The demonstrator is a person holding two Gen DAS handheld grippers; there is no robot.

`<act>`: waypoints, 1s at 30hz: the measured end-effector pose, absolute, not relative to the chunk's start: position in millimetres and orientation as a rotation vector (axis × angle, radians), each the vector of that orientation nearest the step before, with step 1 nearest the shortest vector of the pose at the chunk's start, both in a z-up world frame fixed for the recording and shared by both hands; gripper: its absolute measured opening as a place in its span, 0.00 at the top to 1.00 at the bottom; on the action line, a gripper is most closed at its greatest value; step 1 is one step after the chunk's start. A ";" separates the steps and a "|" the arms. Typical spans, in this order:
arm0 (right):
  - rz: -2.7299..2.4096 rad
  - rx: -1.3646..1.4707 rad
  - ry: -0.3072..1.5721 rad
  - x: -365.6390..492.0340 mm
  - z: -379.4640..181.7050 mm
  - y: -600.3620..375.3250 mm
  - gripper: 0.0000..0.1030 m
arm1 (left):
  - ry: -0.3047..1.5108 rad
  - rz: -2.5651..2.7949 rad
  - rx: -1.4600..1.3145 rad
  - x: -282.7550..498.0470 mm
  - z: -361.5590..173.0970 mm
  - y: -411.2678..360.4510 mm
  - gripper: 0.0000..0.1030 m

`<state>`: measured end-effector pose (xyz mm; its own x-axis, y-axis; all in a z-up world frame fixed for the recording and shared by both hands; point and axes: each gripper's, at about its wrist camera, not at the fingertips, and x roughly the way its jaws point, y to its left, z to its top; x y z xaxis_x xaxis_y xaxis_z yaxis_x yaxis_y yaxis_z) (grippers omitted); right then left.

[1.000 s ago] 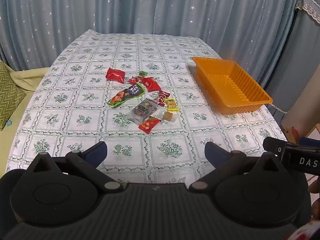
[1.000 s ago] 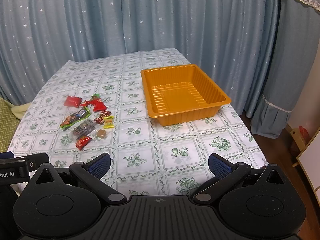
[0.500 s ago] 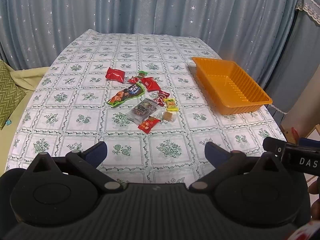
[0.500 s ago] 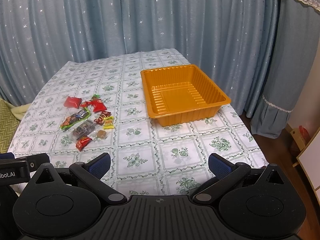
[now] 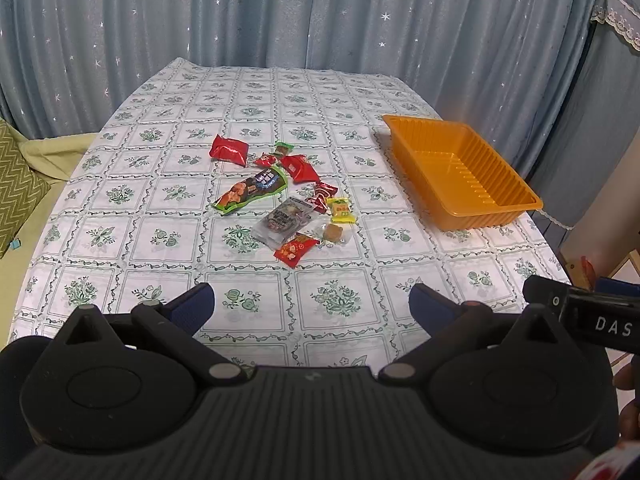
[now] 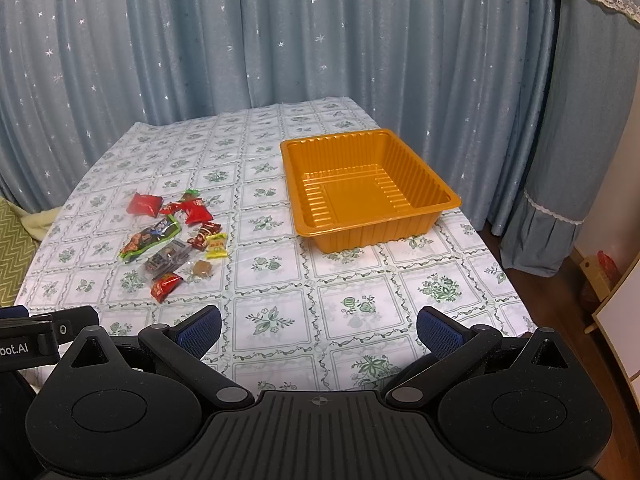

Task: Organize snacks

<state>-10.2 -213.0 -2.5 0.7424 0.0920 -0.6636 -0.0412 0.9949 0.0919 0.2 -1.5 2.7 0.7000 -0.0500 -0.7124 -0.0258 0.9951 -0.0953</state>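
My left fingers (image 5: pixel 198 306) and right fingers (image 6: pixel 200 330) are spread wide, holding nothing. Snack packets (image 5: pixel 280 196) lie mid-frame on the tabletop (image 5: pixel 120 236); the orange tray (image 6: pixel 404 222) sits right of them, empty.

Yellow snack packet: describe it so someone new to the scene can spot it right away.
Start at the orange tray on the floral tablecloth, then look left to the loose pile of snacks. The yellow snack packet lies on the pile's tray-side edge, just beyond a clear-wrapped brown candy. It is the only yellow wrapper there; its neighbours are red, green or clear.
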 end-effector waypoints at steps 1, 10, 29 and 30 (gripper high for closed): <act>0.072 0.073 0.730 -10.3 -2.1 -213.1 0.00 | 0.796 -0.014 -0.101 0.1 2.7 -1.5 0.00; 0.070 0.073 0.730 -10.3 -1.8 -213.7 0.00 | 0.794 -0.015 -0.102 0.3 2.9 -3.0 0.00; 0.070 0.072 0.728 -10.0 -2.6 -214.5 0.00 | 0.795 -0.018 -0.111 -0.3 3.4 -1.3 0.00; 0.070 0.072 0.728 -10.1 -2.6 -214.4 0.00 | 0.795 -0.019 -0.112 -0.2 3.5 -1.7 0.00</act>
